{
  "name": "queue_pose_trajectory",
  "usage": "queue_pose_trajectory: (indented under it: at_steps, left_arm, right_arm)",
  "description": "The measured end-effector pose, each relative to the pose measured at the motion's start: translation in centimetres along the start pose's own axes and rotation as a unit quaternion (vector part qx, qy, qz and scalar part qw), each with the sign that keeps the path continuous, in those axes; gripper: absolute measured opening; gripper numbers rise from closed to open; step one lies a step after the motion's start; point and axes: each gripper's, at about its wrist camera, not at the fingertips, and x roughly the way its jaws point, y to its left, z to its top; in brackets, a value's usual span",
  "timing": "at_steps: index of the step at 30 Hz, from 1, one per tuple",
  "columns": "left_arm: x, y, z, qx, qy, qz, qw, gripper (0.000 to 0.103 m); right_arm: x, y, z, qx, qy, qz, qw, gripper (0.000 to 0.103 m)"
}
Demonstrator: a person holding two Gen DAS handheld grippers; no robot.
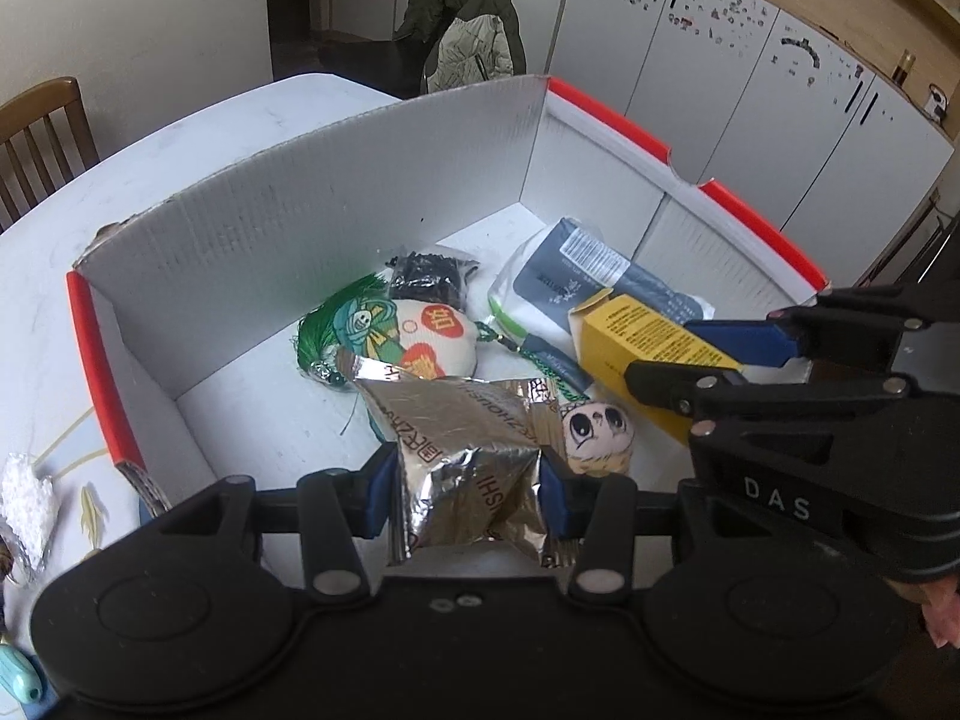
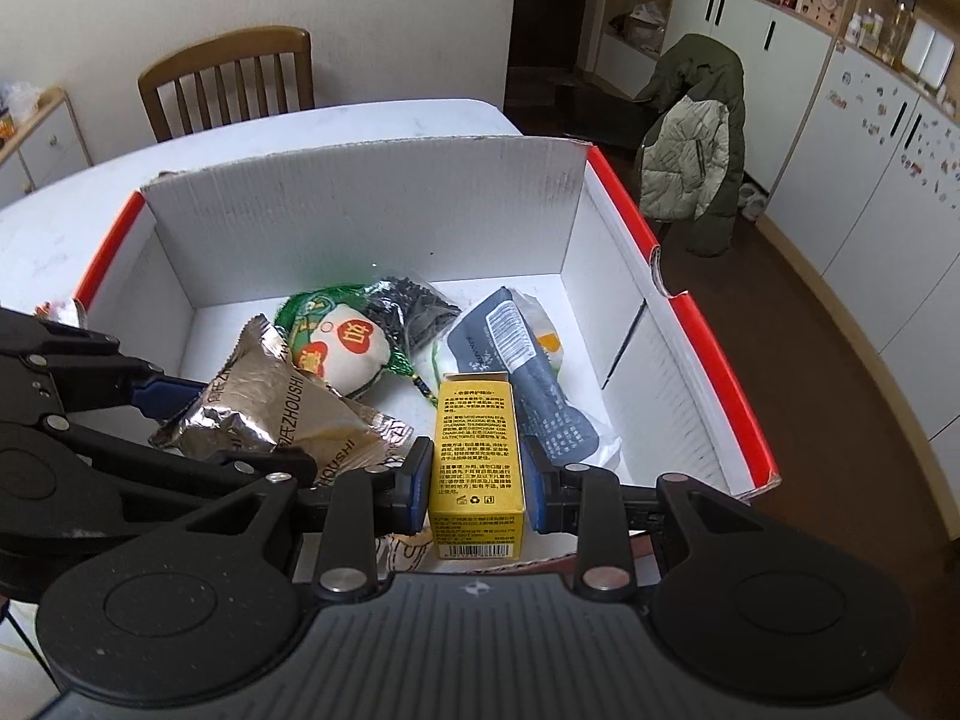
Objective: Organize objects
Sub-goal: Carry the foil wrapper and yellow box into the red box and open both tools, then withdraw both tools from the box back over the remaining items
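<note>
A white cardboard box with red rims (image 1: pixel 336 198) (image 2: pixel 360 210) sits open on the table. My left gripper (image 1: pixel 468 498) (image 2: pixel 240 429) is shut on a crumpled silver foil packet (image 1: pixel 462 438) (image 2: pixel 282 414), low over the box's near side. My right gripper (image 2: pixel 477 486) (image 1: pixel 666 354) is shut on a yellow carton (image 2: pixel 477 456) (image 1: pixel 636 348), held over the box's right half. On the box floor lie an embroidered sachet with a green tassel (image 1: pixel 420 330) (image 2: pixel 342 348), a bag of dark bits (image 1: pixel 426 276) (image 2: pixel 408 306), a dark blue and white packet (image 1: pixel 576 276) (image 2: pixel 528 372) and a small doll-face charm (image 1: pixel 597 438).
The white table (image 1: pixel 180 138) carries a white crumpled item (image 1: pixel 24 504) and a teal object (image 1: pixel 18 678) at its left. A wooden chair (image 2: pixel 228 78) stands behind the table. A jacket (image 2: pixel 696 138) hangs over another chair, by white cabinets (image 2: pixel 870 192).
</note>
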Motion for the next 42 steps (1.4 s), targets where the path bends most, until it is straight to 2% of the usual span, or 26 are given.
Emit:
queue_pose_trajectory:
  at_steps: [7,14,21,25,32,33,35,37,42]
  left_arm:
    - [0.4,0.0,0.0,0.004,0.01,0.002,0.9999,0.05]
    - [0.4,0.0,-0.1,0.002,0.012,0.002,0.9999,0.051]
    - [-0.1,0.3,-0.2,-0.01,0.0,-0.007,0.9999,0.056]
    - [-0.6,0.0,-0.1,-0.016,-0.011,-0.012,0.9997,0.059]
    - [-3.2,0.3,-0.5,-0.027,-0.055,-0.029,0.9977,0.068]
    - [-3.7,0.4,-0.6,-0.032,-0.06,-0.023,0.9974,0.08]
    - [-4.6,1.0,-0.9,-0.046,-0.073,-0.01,0.9962,0.091]
    - [-5.6,2.0,-1.2,-0.067,-0.084,-0.024,0.994,0.092]
    - [-8.4,2.7,-2.0,-0.073,-0.107,-0.008,0.9915,0.092]
  right_arm:
    - [0.2,0.1,0.1,-0.004,0.005,-0.014,1.0,0.03]
    - [-0.4,-0.3,-0.2,0.003,-0.002,-0.003,1.0,0.031]
    - [-1.9,-1.4,-0.2,0.021,-0.02,0.004,1.0,0.054]
    - [-2.9,-1.9,-0.3,0.025,-0.028,0.01,0.999,0.056]
    - [-5.2,-2.4,-0.6,0.047,-0.046,0.028,0.997,0.059]
    - [-5.5,-2.3,-0.5,0.048,-0.05,0.029,0.997,0.059]
    - [-6.3,-2.2,-0.6,0.051,-0.055,0.034,0.997,0.06]
    - [-7.1,-2.0,-0.6,0.047,-0.062,0.037,0.996,0.062]
    - [-8.7,-1.1,-0.9,0.048,-0.07,0.049,0.995,0.063]
